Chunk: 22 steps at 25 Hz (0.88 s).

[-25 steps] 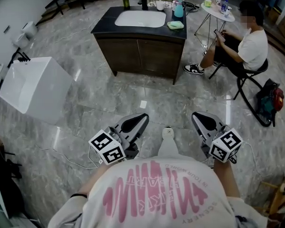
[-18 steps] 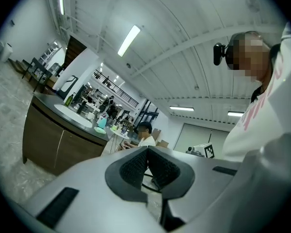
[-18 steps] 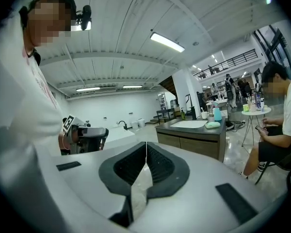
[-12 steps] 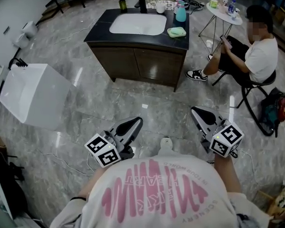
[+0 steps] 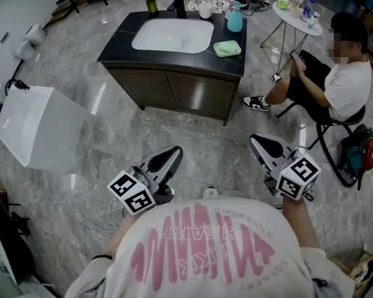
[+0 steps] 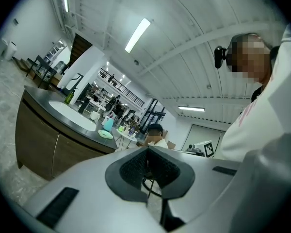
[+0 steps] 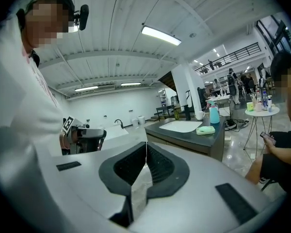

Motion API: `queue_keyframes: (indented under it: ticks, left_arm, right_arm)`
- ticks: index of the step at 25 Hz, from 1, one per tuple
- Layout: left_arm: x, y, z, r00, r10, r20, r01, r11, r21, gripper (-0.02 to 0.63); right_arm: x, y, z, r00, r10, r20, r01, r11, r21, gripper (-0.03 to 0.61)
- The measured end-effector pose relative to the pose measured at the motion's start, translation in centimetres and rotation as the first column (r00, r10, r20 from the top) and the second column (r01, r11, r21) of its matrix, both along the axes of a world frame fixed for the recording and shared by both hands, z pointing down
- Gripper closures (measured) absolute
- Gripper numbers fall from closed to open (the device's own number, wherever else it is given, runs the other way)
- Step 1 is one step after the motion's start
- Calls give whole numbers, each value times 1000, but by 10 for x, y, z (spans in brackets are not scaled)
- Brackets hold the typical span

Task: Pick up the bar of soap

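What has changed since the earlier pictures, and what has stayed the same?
The person holding the grippers has stepped closer to the sink cabinet, which now shows larger in the head view. Nothing was taken or let go. The left gripper and right gripper stay shut and empty, held low; the bar of soap still lies on that cabinet.

Grey marble floor [image 5: 193,135]; dark vanity cabinet [image 5: 193,95], white basin [image 5: 173,36]; round side table [image 5: 304,22]; strip-lit white ceiling [image 7: 116,28].
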State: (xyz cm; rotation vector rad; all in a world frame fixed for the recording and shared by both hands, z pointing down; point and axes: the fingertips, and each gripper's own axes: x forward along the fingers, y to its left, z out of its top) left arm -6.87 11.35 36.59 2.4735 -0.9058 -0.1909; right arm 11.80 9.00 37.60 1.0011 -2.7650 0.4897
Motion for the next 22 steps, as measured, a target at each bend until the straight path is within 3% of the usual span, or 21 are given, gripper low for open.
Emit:
queue_keyframes:
  ticks: [8, 22]
  left_arm:
    - [9, -29, 1, 1000, -26, 15, 26, 1000, 0, 603]
    - [22, -34, 1, 997, -42, 60, 42, 999, 6, 603]
  right_arm:
    - [6, -27, 11, 999, -45, 1, 45, 999, -7, 566]
    - [16, -39, 22, 998, -55, 44, 56, 998, -4, 566]
